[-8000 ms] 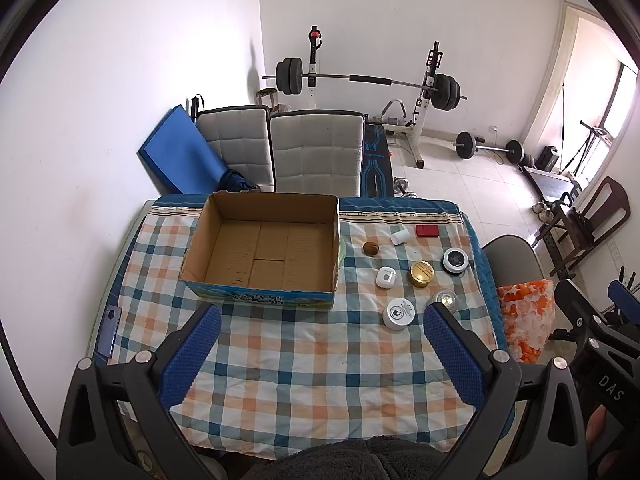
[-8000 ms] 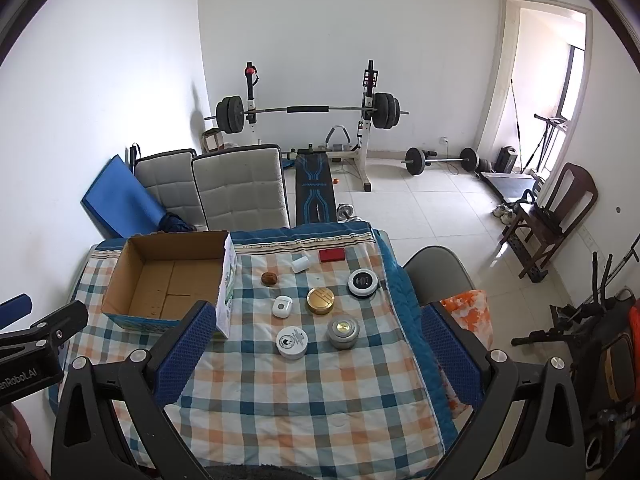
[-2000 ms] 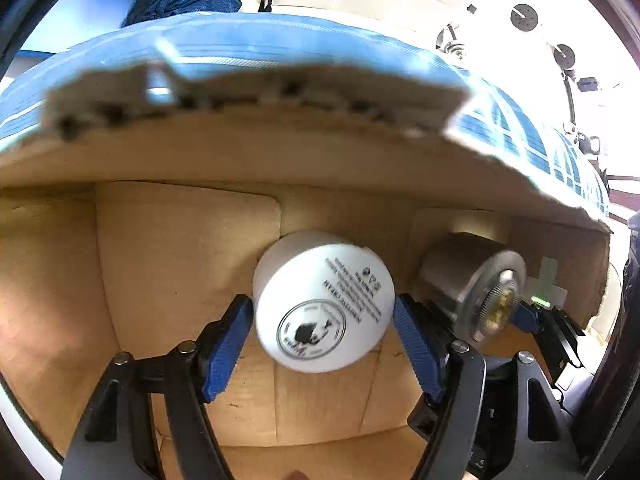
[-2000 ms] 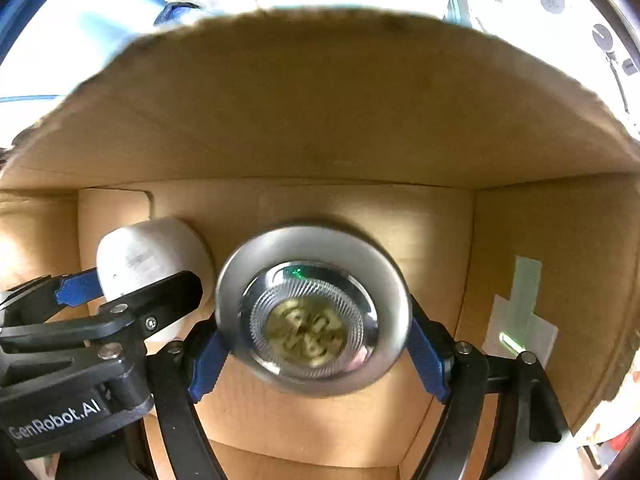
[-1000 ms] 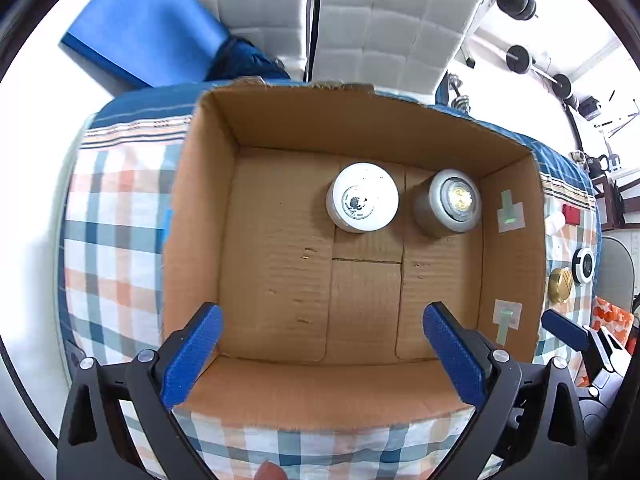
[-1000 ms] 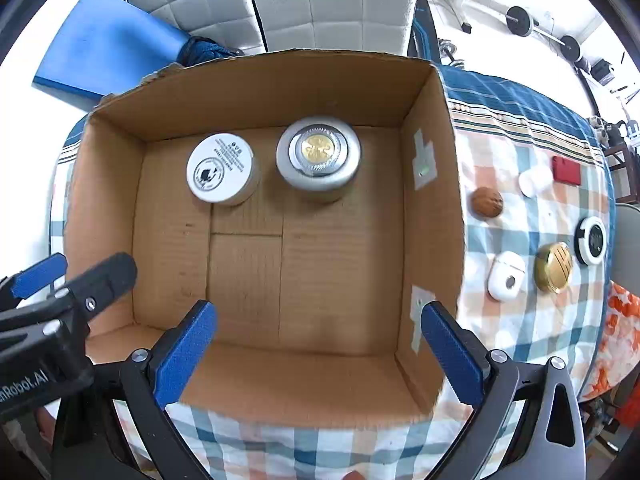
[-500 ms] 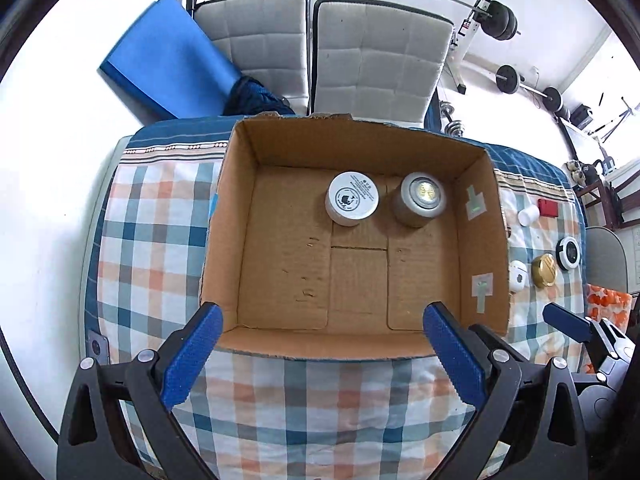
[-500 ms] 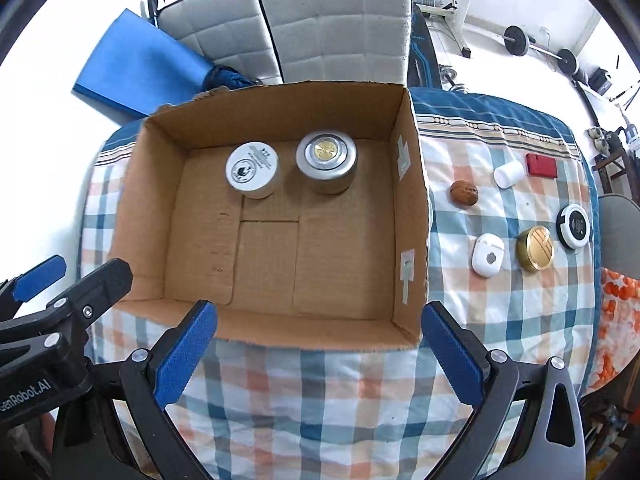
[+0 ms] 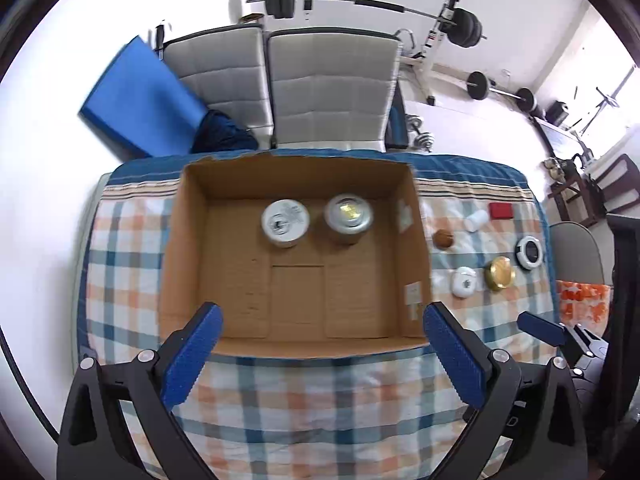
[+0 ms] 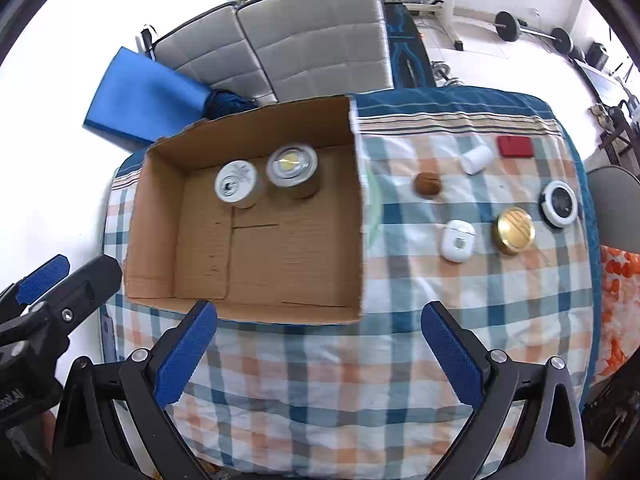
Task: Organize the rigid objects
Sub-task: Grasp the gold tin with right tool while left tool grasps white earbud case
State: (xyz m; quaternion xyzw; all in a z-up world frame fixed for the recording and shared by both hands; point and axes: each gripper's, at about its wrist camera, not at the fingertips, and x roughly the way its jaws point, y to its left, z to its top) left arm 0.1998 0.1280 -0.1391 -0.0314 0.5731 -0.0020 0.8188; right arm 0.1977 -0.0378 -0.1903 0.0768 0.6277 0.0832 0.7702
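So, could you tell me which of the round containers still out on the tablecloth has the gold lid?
The gold-lidded jar, beside the white earbud case. The black-and-white ringed container lies further right, and the small white cylinder lies tipped on its side.

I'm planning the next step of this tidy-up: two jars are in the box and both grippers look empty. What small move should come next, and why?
Probably bring the right gripper over the white earbud case and lower it. Both grippers are open and empty, the cardboard box holds only the white jar and silver jar, and the case and the gold tin beside it lie nearest on the right gripper's side.
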